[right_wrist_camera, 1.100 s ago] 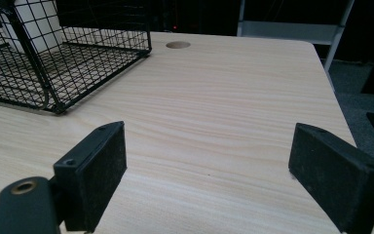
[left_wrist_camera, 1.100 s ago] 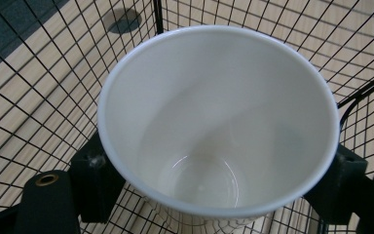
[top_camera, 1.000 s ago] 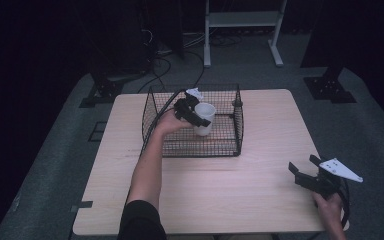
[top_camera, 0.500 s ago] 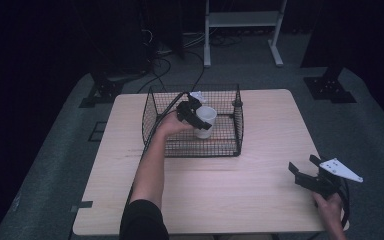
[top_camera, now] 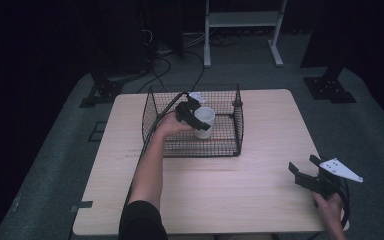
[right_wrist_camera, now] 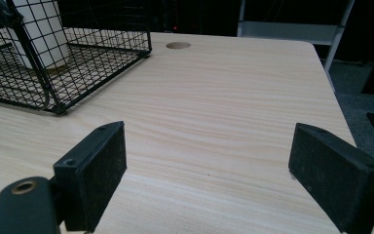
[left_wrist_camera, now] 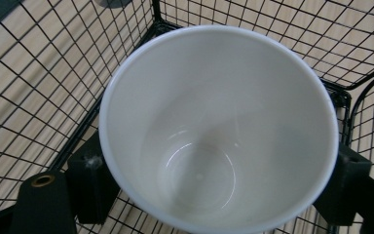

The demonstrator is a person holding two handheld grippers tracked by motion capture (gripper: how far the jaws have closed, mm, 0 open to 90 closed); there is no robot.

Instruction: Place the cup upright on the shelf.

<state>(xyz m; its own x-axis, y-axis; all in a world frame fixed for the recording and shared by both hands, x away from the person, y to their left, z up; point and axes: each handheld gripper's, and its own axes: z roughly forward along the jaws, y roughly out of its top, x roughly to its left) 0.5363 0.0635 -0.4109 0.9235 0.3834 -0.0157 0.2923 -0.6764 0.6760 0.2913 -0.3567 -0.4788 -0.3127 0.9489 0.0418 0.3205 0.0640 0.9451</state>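
left gripper [top_camera: 196, 117]: arm extended forward, fingers clamped | right gripper [top_camera: 310, 172]: near body, fingers spread wide

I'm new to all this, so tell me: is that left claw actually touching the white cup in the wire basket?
Touching. In the left gripper view, the left claw has a black jaw pressed against each side of the white cup, with no gap showing.
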